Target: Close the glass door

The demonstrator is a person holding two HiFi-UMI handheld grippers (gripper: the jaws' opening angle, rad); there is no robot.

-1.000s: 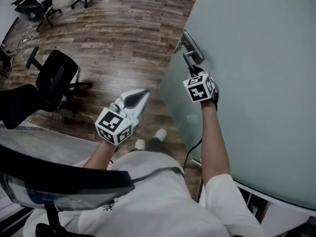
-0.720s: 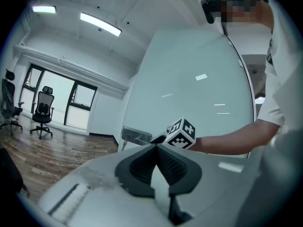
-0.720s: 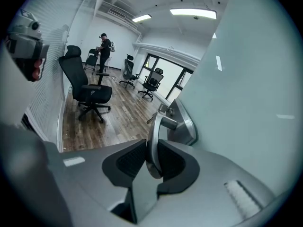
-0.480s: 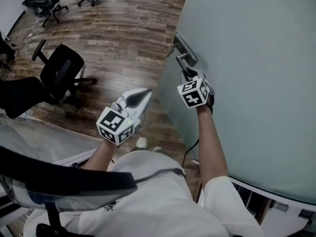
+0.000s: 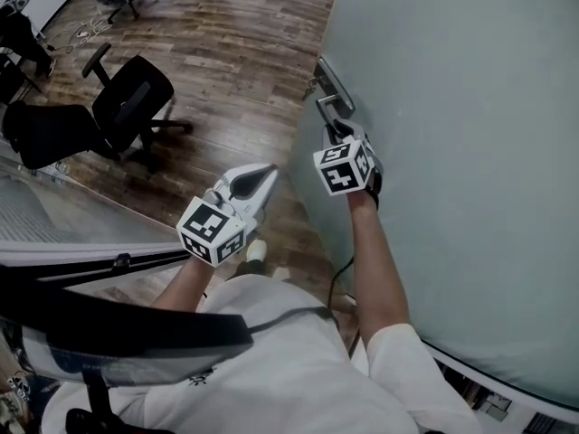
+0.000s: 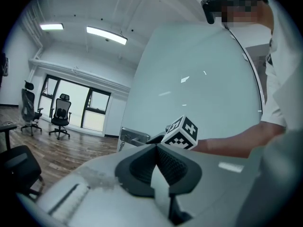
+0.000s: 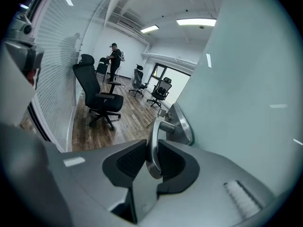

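Note:
The frosted glass door (image 5: 470,152) fills the right of the head view, with its free edge running down the middle. A metal lever handle (image 5: 326,105) on a steel plate sits near that edge. My right gripper (image 5: 336,136) is shut on the handle (image 7: 154,141); in the right gripper view the lever stands upright between the pads (image 7: 130,160), which press on it. My left gripper (image 5: 268,170) hangs to the left of the door edge, shut and holding nothing. In the left gripper view its jaws (image 6: 156,156) meet, and the right gripper's marker cube (image 6: 181,132) shows beyond them.
Black office chairs (image 5: 136,98) stand on the wooden floor (image 5: 244,43) left of the door. A glass partition with blinds (image 5: 63,224) runs along the lower left. More chairs (image 7: 161,90) and a person (image 7: 114,60) show far back in the right gripper view. Keys hang at the lock (image 5: 311,85).
The door edge and the right gripper on its handle have moved left and slightly up in the head view. The chairs have slid to the right. The left gripper stays shut.

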